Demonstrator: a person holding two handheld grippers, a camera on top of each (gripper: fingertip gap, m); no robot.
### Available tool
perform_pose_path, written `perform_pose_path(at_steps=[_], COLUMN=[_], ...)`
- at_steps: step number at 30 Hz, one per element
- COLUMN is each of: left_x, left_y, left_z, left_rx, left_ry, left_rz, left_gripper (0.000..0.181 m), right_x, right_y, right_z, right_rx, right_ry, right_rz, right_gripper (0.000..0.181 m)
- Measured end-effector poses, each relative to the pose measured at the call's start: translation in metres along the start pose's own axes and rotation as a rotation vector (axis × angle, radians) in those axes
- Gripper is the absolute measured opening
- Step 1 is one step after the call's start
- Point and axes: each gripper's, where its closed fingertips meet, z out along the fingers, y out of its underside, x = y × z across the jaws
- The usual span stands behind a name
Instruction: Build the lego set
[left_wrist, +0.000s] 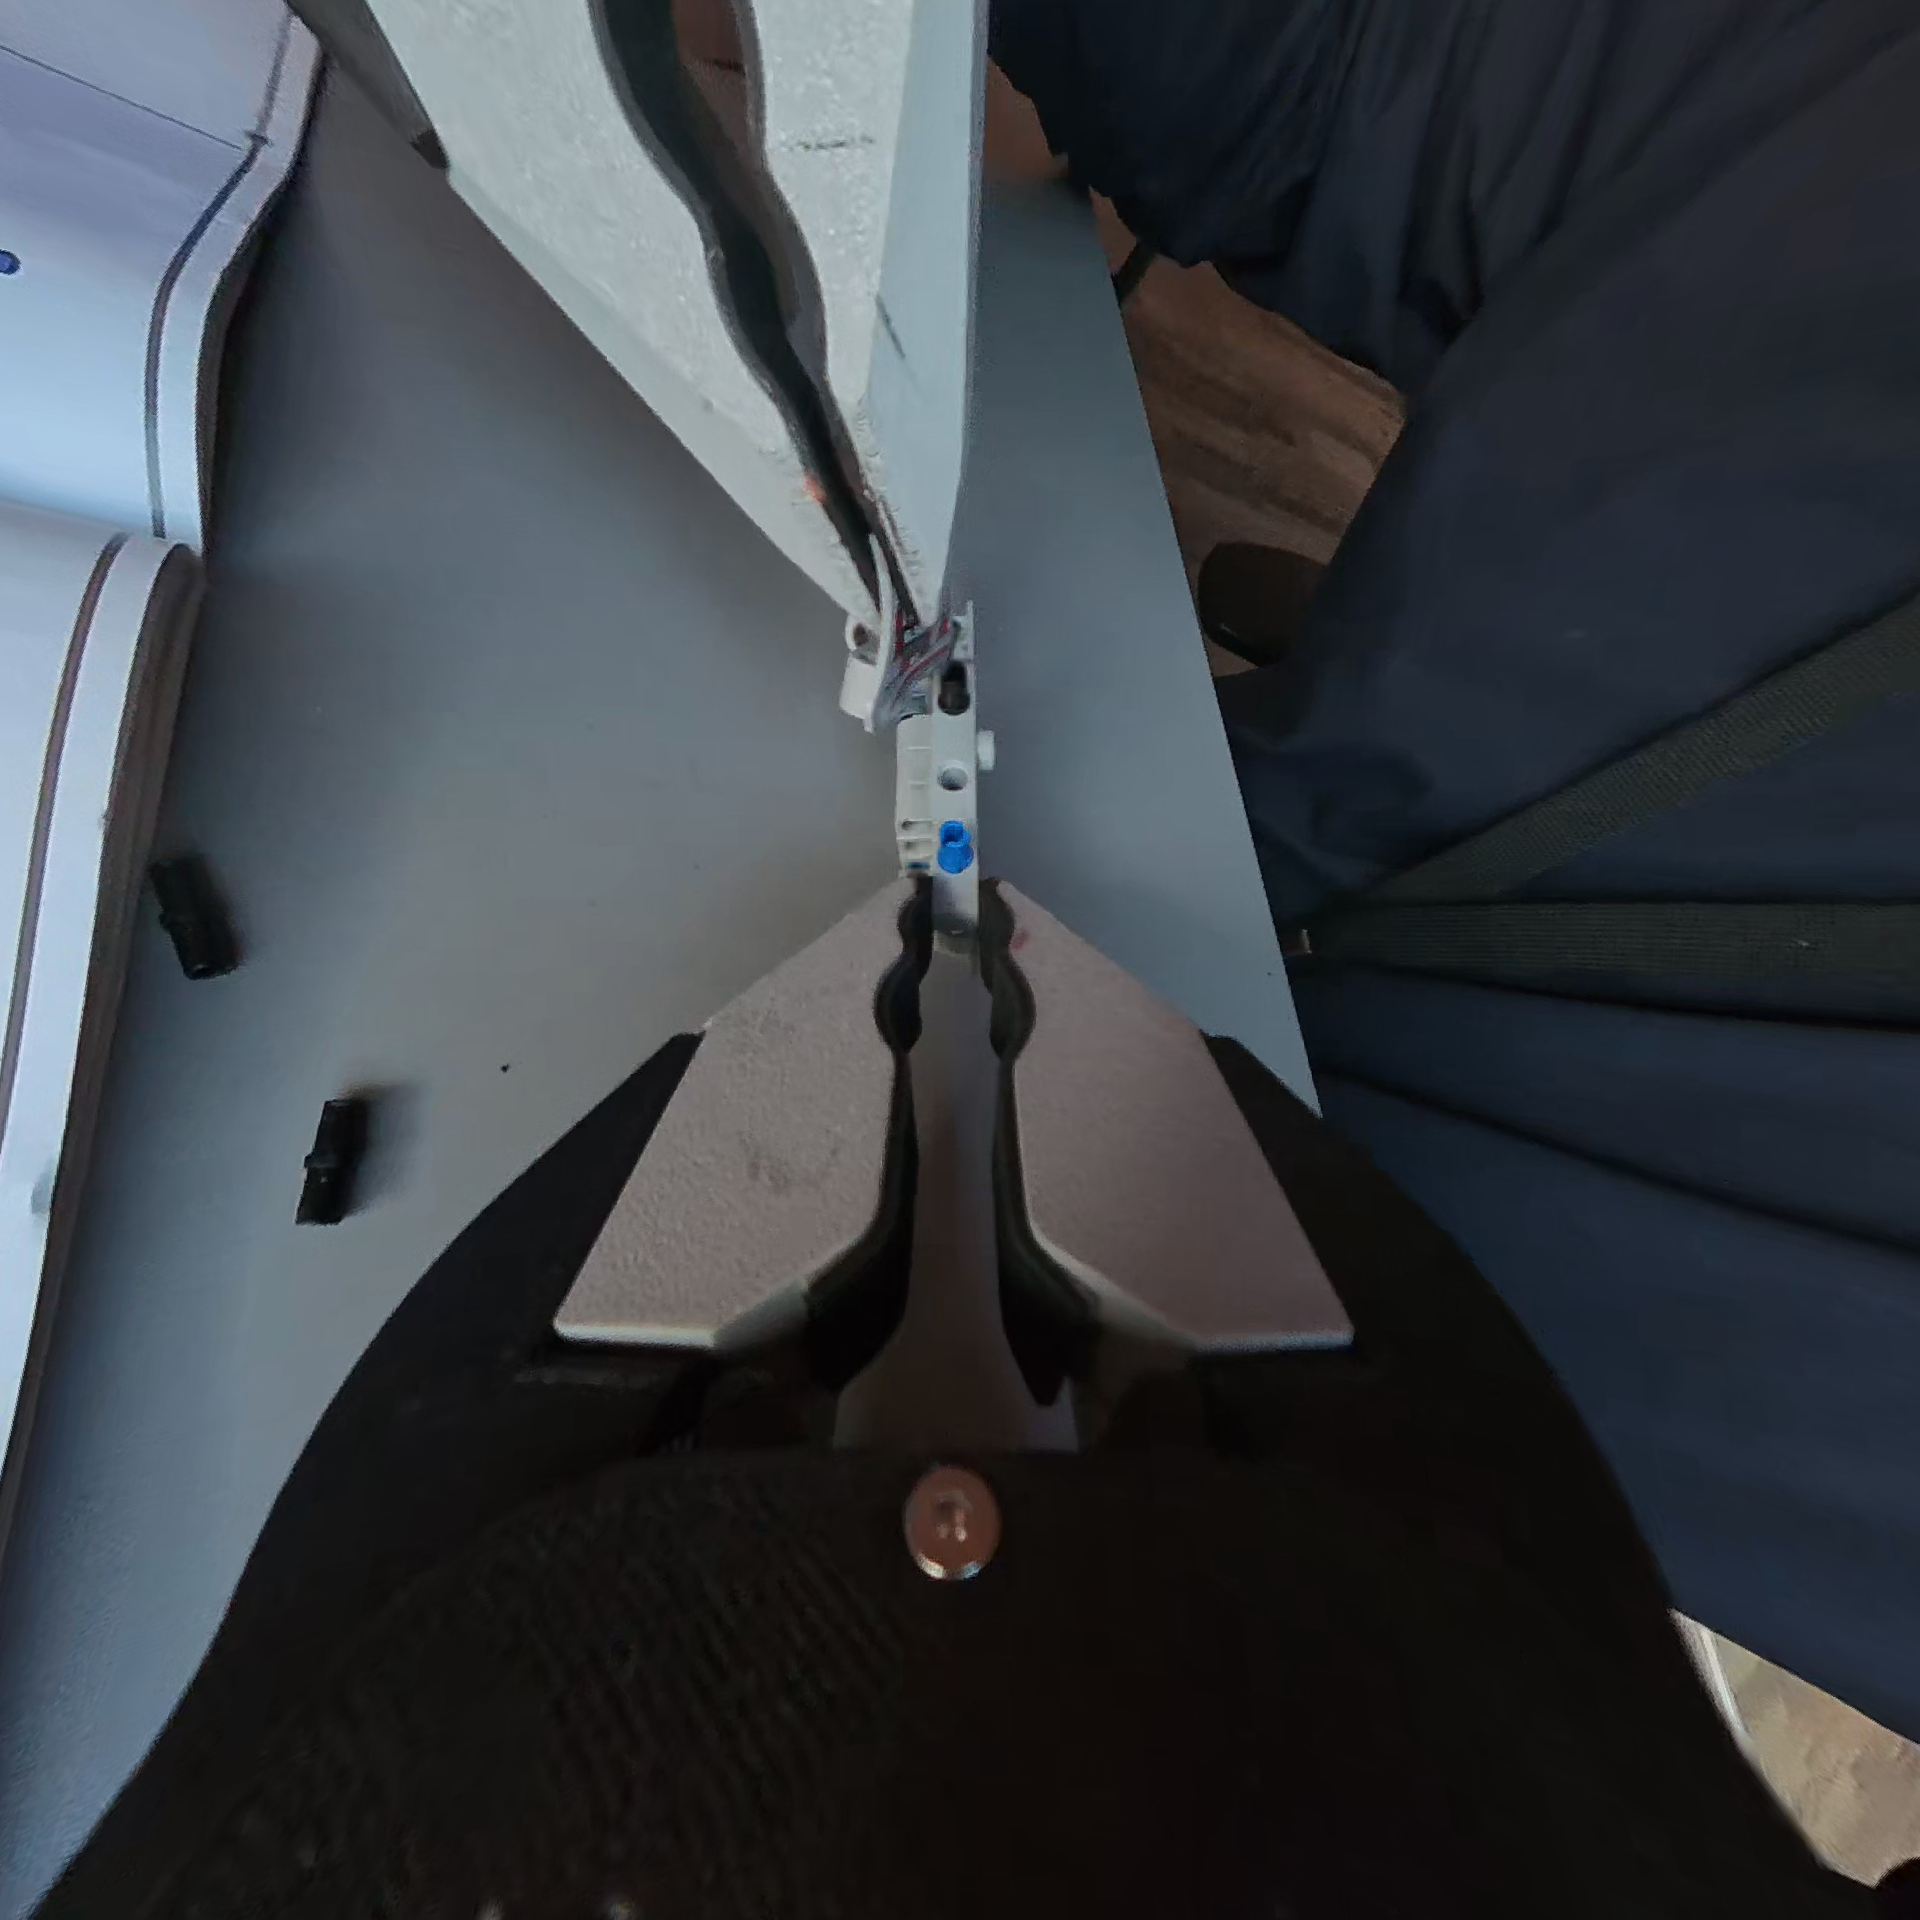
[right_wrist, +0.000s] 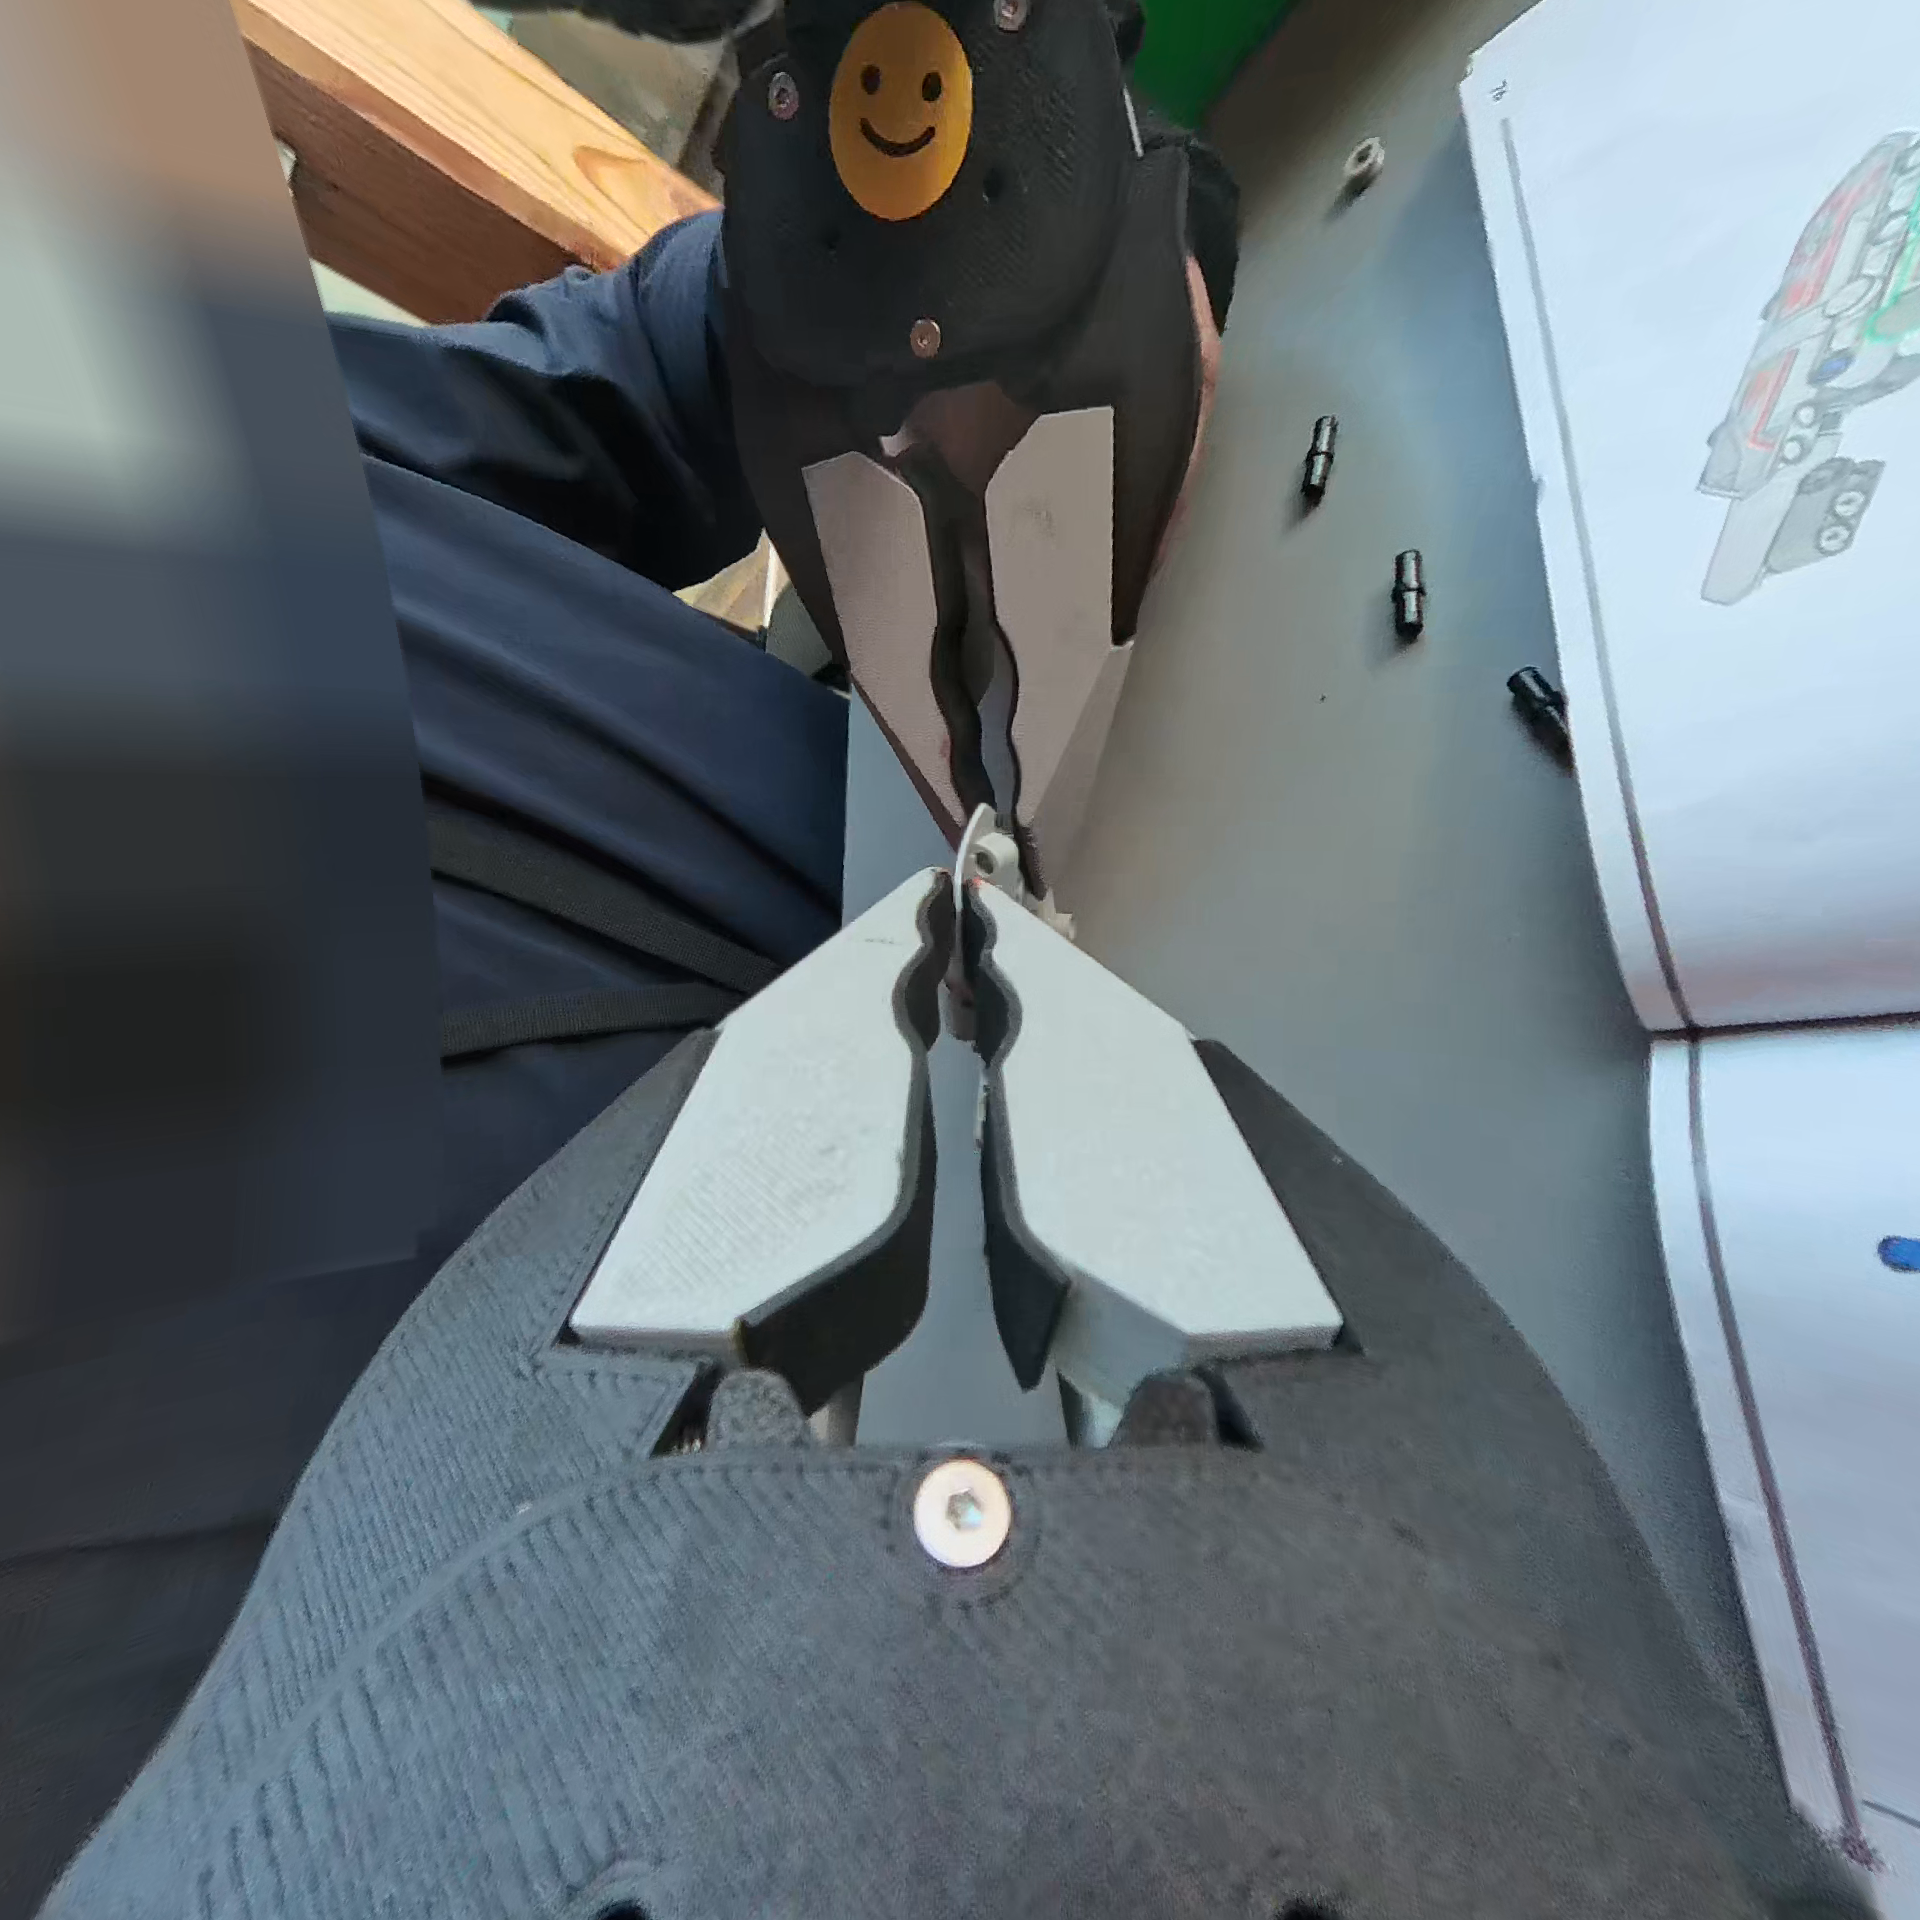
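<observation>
While the left gripper (left_wrist: 948, 904) pinched one end of the small white lego piece (left_wrist: 940, 790), its two fingers were almost closed, with only the thin piece between them. That tight hold probably kept the piece from slipping. A blue pin (left_wrist: 954, 847) stuck out of the piece just past the fingertips, so it stayed free and easy to see.

From the other side, the right gripper (right_wrist: 961, 914) was nearly closed too, and it held the far end, where a white part with red marks (left_wrist: 909, 665) sat. Both grippers met tip to tip, likely so the two parts could be pushed together without bending.

They held the piece up in the air over the edge of the grey counter (left_wrist: 520, 675), close to the person's dark blue clothes (left_wrist: 1610, 727).

Farther out, three small black pins (right_wrist: 1408, 592) lay loose on the counter, well apart from the grippers, maybe waiting for a later step. Beside them, the open instruction booklet (right_wrist: 1766, 727) lay flat, so the picture of the model could be checked.
</observation>
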Motion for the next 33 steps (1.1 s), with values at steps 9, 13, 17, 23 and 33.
perform_pose_path(at_steps=[9,13,17,23,33], left_x=[0.006,-0.008,-0.001,0.015,-0.035], left_y=[-0.009,-0.014,-0.016,-0.011,-0.032], left_z=[-0.001,-0.013,-0.012,-0.013,-0.013], left_rx=[0.041,0.068,0.046,-0.003,-0.012], left_ry=[0.05,-0.129,-0.153,0.079,-0.067], left_rz=[-0.01,0.078,0.142,-0.032,-0.183], left_gripper=[0.005,0.005,0.005,0.005,0.015], right_x=[-0.003,-0.003,-0.011,-0.008,0.021], right_y=[0.005,-0.005,-0.002,0.011,0.044], right_z=[0.002,-0.005,-0.014,-0.018,0.0], right_rx=[-0.206,-0.144,-0.084,0.015,0.057], right_ry=[0.04,0.181,0.279,0.094,0.061], right_rz=[-0.009,-0.194,-0.348,-0.126,-0.016], right_gripper=[0.0,0.0,0.0,0.0,0.0])
